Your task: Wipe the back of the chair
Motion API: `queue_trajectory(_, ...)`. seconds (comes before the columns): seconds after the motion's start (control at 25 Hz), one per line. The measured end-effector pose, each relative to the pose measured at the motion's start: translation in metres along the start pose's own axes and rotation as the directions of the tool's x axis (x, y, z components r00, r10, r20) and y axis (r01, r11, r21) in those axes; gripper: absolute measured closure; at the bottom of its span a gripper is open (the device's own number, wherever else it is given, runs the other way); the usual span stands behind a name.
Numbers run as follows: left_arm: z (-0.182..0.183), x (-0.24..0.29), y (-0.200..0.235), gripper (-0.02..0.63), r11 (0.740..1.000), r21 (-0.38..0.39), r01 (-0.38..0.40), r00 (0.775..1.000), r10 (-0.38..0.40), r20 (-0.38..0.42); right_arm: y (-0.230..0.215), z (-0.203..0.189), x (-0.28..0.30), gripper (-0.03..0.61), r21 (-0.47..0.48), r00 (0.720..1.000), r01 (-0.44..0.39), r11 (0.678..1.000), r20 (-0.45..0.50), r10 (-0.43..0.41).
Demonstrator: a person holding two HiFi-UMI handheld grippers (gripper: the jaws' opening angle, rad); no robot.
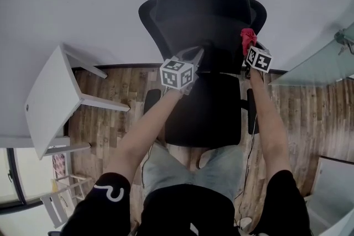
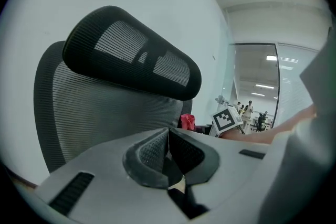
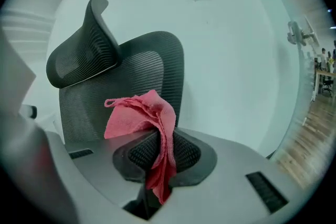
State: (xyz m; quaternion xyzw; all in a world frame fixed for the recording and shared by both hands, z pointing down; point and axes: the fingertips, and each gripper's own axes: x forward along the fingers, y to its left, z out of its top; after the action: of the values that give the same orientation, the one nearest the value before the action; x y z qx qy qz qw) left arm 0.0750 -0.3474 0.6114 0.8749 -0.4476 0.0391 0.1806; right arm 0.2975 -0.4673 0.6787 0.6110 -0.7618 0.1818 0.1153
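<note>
Head view: faced a black mesh chair (image 1: 207,19). Held the right gripper (image 3: 157,150) clamped on a red cloth (image 3: 140,115) at the chair back's right edge. Held the left gripper (image 2: 168,150) closed on nothing, near the chair's back, below its headrest (image 2: 131,55).
</note>
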Motion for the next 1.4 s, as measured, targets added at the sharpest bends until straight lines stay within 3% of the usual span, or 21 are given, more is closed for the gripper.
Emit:
queue_trajectory(0.24,-0.002,0.012,-0.013,0.589,1.0,0.019,0.017,1.0,-0.017,0.013,-0.044,0.005,-0.017,0.509,0.062,0.998,0.055,0.997,0.03,-0.057)
queue_trajectory(0.48,-0.008,0.006,-0.014,0.589,0.999,0.026,0.03,0.999,-0.031,0.037,-0.012,-0.001,-0.035,0.509,0.032,0.997,-0.03,0.999,0.073,0.027)
queue_trajectory(0.76,-0.013,-0.039,0.023,0.589,0.999,0.022,0.038,0.999,-0.039,0.031,0.083,-0.015,-0.044,0.509,0.028,0.993,-0.087,0.996,0.076,0.085)
queue_trajectory(1.16,-0.025,-0.125,0.125,0.589,1.0,-0.014,0.016,1.0,-0.016,0.003,0.262,-0.043,-0.018,0.509,0.034,0.979,-0.193,0.981,0.067,0.191)
queue_trajectory(1.4,-0.042,-0.172,0.171,0.589,1.0,-0.024,-0.006,1.0,0.006,-0.018,0.346,-0.066,-0.001,0.509,0.026,0.971,-0.237,0.971,0.031,0.236)
